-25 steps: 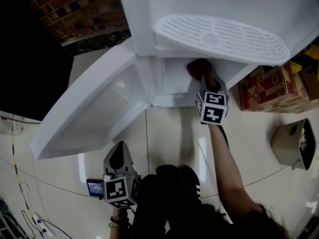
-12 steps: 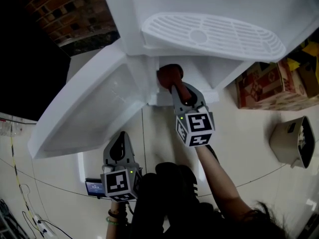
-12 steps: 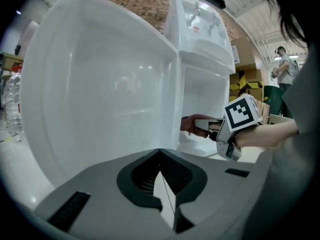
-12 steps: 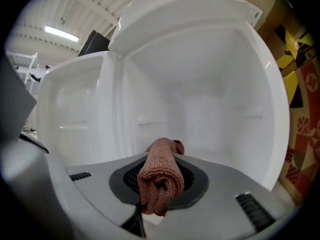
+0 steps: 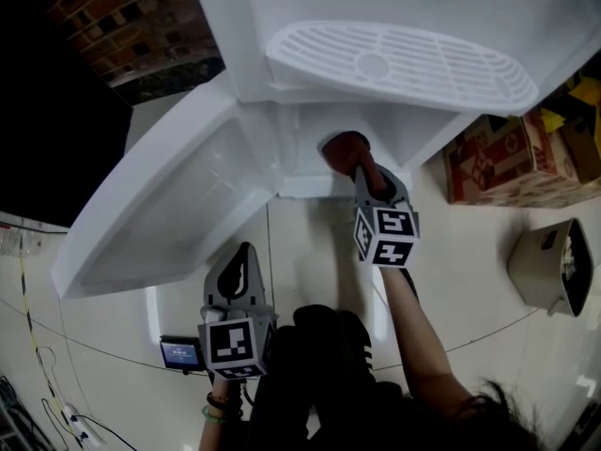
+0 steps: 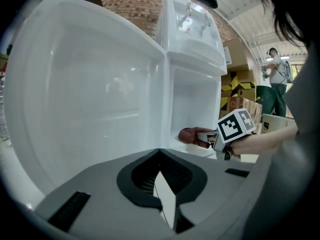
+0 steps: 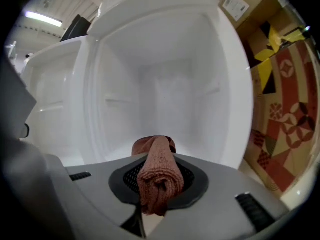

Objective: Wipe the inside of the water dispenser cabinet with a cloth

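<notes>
The white dispenser's cabinet [image 5: 310, 134] stands with its door [image 5: 169, 205] swung wide to the left. A rolled brown cloth [image 5: 346, 148] is clamped in my right gripper [image 5: 362, 169] and pressed onto the cabinet floor just inside the opening. The right gripper view shows the cloth [image 7: 159, 171] between the jaws, its tip toward the white back wall [image 7: 170, 89]. My left gripper [image 5: 242, 259] hangs low by the person's body, shut and holding nothing. The left gripper view looks over its jaws [image 6: 160, 156] at the door [image 6: 90, 94], the cloth [image 6: 189, 135] and the right gripper [image 6: 207, 137].
A ribbed drip tray [image 5: 404, 64] juts out above the opening. Printed cardboard boxes [image 5: 512, 158] and a beige bin [image 5: 554, 271] stand at the right. A small lit screen [image 5: 180, 353] and cables [image 5: 38, 383] lie on the tiled floor. A person [image 6: 274, 71] stands far behind.
The right gripper slid the cloth left across the cabinet floor, then back toward the middle. The left gripper shifted slightly right and stayed shut.
</notes>
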Available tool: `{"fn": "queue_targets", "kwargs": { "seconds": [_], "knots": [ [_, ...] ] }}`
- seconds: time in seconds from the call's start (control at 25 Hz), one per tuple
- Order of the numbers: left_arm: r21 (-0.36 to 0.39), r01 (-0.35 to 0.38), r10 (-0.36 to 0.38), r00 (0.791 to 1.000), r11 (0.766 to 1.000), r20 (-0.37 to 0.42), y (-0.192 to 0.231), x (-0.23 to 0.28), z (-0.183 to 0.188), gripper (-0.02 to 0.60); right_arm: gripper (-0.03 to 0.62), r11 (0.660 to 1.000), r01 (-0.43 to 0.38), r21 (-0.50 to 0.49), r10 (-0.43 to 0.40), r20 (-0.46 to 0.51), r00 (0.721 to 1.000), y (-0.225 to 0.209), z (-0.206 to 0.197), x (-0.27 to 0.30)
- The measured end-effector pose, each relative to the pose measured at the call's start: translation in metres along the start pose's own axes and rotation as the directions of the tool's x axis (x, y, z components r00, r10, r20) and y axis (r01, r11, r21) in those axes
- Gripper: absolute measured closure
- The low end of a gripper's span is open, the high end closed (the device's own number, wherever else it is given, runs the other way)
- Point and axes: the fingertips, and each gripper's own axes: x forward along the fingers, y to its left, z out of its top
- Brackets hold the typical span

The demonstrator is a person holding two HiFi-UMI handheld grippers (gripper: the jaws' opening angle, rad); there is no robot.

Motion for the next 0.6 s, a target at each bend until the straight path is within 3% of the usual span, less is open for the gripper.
{"fn": "queue_targets", "kwargs": {
  "seconds": [0.16,0.32,0.6],
  "knots": [
    [-0.003,0.002,-0.002,1.000,1.000,-0.002,0.000,0.000,-0.001,0.578,0.520,0.990,0.134,0.037,-0.135,0.006,0.991,-0.052,0.003,-0.020],
    [-0.011,0.001,-0.002,1.000,1.000,-0.002,-0.001,0.001,-0.001,0.578,0.520,0.983,0.179,0.046,-0.179,-0.001,0.984,-0.072,-0.006,-0.031],
    [0.017,0.057,-0.057,0.998,0.998,0.002,-0.021,0.006,-0.005,0.578,0.520,0.998,0.041,0.056,-0.047,0.104,0.994,-0.026,0.021,-0.070]
  ]
}}
